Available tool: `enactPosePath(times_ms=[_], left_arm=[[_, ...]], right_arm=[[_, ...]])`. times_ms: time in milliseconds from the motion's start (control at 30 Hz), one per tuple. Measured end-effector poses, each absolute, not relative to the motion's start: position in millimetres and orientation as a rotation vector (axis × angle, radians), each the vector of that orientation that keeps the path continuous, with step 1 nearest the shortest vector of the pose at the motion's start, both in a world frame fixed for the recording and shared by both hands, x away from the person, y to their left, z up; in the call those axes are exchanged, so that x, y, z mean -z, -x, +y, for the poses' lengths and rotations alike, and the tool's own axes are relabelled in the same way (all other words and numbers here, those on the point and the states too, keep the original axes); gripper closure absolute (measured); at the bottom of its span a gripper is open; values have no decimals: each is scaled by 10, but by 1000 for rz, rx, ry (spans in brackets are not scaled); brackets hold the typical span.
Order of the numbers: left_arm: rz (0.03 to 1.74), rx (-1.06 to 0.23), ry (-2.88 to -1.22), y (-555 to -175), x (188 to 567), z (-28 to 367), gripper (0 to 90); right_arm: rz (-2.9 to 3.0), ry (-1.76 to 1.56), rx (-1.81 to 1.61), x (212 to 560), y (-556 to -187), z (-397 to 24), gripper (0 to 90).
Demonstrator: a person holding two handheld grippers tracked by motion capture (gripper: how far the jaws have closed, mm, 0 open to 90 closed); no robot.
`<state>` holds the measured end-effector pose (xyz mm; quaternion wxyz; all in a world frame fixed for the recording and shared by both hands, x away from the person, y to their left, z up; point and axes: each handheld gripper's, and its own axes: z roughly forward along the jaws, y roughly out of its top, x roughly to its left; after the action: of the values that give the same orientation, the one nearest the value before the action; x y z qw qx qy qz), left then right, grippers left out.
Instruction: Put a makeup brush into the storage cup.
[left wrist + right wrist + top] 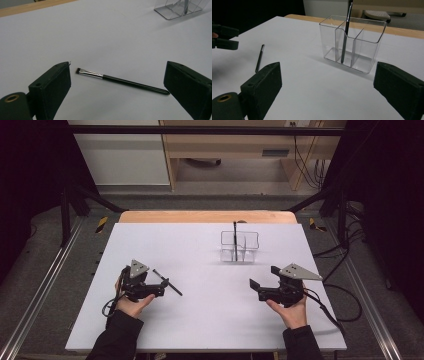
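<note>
left claw (117,82) wide open – slim black brush (120,80) between | right claw (327,85) wide, empty

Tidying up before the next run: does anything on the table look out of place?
One makeup brush lies loose and flat on the white table, between the open jaws of the left hand-held gripper, while another brush stands upright in the clear organizer. Nothing looks spilled or damaged.

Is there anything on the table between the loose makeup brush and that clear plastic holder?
No. In the high view, only bare white table separates the brush from the clear holder.
</note>
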<state>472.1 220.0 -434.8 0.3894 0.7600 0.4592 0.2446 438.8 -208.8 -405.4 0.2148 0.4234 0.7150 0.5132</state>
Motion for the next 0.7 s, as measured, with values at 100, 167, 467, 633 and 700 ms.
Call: enactPosePath(times_ms=[100, 167, 467, 633, 700], left_arm=[[1181, -617, -1939, -4747, 4379, 2152, 69], [1196, -616, -1940, -4771, 4419, 2111, 70], [1239, -580, -2004, -4853, 4592, 2008, 71], [1273, -548, -2003, -4891, 4655, 1973, 81], [1289, -546, -2011, -4904, 4687, 1942, 83]], right_arm=[[1980, -1172, -1422, 4049, -4386, -2093, 85], [1979, -1173, -1425, 4047, -4384, -2093, 85], [1983, -1171, -1416, 4057, -4386, -2080, 84], [1982, -1170, -1413, 4059, -4387, -2079, 84], [1981, -1173, -1414, 4055, -4384, -2082, 84]])
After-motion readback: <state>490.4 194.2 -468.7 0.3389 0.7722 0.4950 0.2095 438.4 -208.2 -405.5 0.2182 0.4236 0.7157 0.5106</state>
